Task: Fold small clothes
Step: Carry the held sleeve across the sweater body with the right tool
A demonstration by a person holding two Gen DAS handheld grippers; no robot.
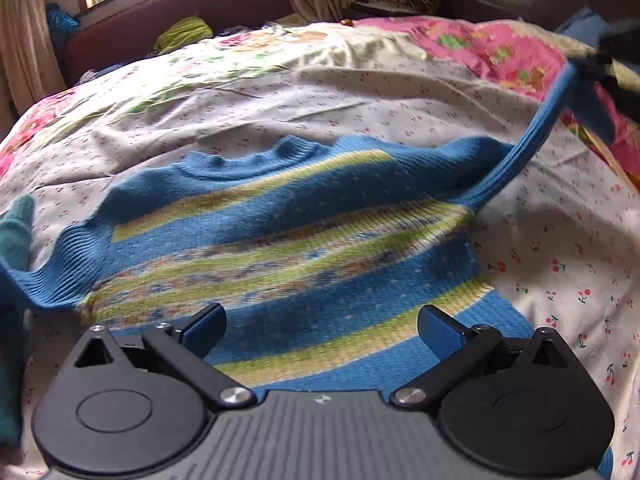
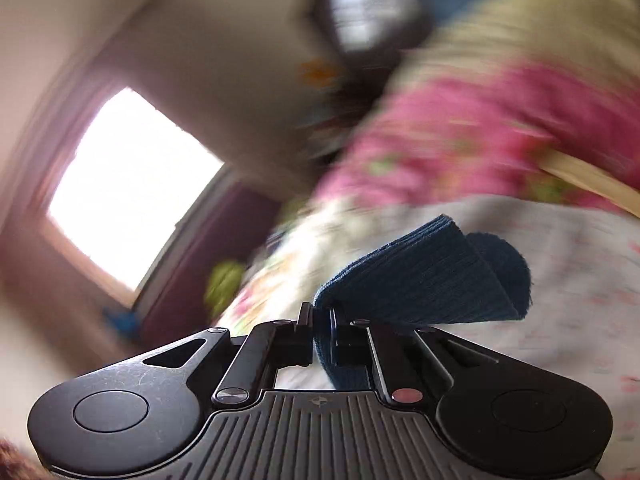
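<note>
Where spread face-up across the bed (image 1: 540, 240), shows as a small knitted sweater (image 1: 280, 232): blue wool, ribbed at the round collar (image 1: 248, 160) and the hem, banded in yellow-green stripes with a blurred multicolour pattern strip and pale dots on the blue. Lies mostly flat, body nearest the left wrist camera, one sleeve (image 1: 536, 136) pulled up taut and slantwise toward the upper right. No readable brand, label or writing anywhere on the knit. Rests on a thin white sheet printed with small red cherries, wrinkled, with a pink floral quilt (image 1: 500, 52) beyond. Left gripper (image 1: 320, 332) hovering low over the hem, jaws spread wide, blue pads bare, nothing between them. Right gripper (image 2: 320, 332) with jaws pressed nearly together on a ribbed blue cuff (image 2: 420, 280), the knit fanning out past the fingertips and curling into a roll. Right wrist background heavily motion-blurred: bright window (image 2: 128, 188), pink bedding.
</note>
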